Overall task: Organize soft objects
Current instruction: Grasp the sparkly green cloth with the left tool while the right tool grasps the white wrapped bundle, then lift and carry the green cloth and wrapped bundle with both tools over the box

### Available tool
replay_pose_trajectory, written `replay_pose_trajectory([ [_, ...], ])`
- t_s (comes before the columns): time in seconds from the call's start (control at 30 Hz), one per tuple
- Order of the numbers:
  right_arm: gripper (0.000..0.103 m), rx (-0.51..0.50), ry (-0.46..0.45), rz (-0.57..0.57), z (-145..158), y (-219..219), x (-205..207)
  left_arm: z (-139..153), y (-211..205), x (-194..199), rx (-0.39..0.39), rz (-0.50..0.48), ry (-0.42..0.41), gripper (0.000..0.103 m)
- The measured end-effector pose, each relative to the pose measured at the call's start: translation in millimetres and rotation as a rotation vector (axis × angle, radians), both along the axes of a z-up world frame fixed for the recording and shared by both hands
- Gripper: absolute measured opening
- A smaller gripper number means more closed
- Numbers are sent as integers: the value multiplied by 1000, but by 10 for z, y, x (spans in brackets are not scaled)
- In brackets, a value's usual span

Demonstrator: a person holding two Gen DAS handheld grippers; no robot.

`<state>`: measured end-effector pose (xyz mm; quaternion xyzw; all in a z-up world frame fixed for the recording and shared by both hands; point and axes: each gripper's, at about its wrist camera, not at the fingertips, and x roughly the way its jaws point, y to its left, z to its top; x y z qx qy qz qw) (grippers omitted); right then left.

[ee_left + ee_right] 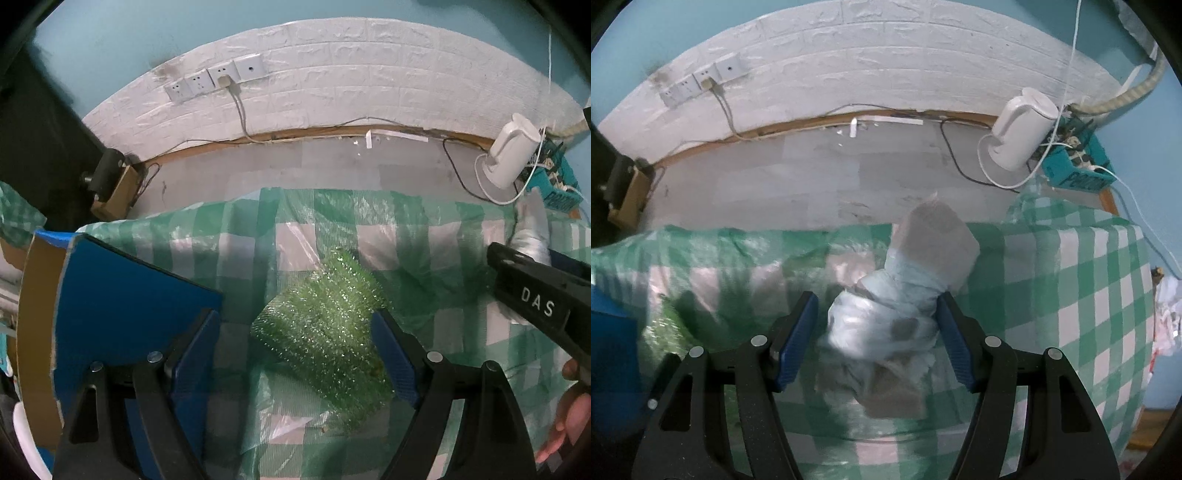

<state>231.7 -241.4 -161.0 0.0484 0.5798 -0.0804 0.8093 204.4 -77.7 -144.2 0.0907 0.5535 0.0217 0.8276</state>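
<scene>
Nearest in the left wrist view, left gripper (299,350) spread wide, blue pads (393,354) to either side of the green glittery scrubber (325,343), right pad apparently brushing its edge, left pad clearly apart from it. Lying flat on the green-and-white checked cloth (424,236), tilted diagonally, so probably best to square the fingers to its longer sides before closing. Likely to compress a good deal; close slowly and take it near the middle, not by a corner, so it does not fold or slip out. Just left, an open blue-lined cardboard box (122,295), presumably the place to put things; lift clear of its wall before moving across

In the right wrist view, right gripper (877,332) also spread, pads either side of a crumpled pale bundle (890,314) of plastic-wrapped soft stuff, blurred, so contact cannot be told. Bulky and uneven; aim for the narrower waist between the lower lump and the greyish upper end. Cloth looks thin and loose: keep fingertips off it to avoid dragging it along

Farther back, bare grey tabletop (798,173), then a white kettle (1021,129) with trailing cords at the far right, and wall sockets (216,77) beyond. Well apart from both grasps, no concern unless swinging wide
</scene>
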Motion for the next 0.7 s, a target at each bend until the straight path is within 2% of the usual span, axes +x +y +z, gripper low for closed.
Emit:
replay_pose_trajectory([
  [0.13, 64, 32, 31, 17, -111, -40, -41, -76, -42, 4, 28, -18, 9, 85],
  [0.2, 48, 44, 27, 23, -134, -56, -74, -98, -47, -6, 29, -19, 13, 85],
  [0.27, 42, 48, 17, 33, -119, -56, -117, -116, -35, 12, 24, -18, 21, 85],
  [0.5, 36, 76, 22, 112, -82, 16, -303, -198, -56, 63, 39, -25, 36, 85],
  [0.53, 36, 77, 25, 119, -74, 20, -331, -208, -60, 63, 37, -30, 35, 84],
  [0.63, 36, 83, 30, 127, -39, 14, -423, -215, -64, 53, 29, -39, 27, 65],
  [0.7, 36, 88, 28, 126, -4, -2, -486, -205, -53, 33, -16, -38, 40, 57],
])
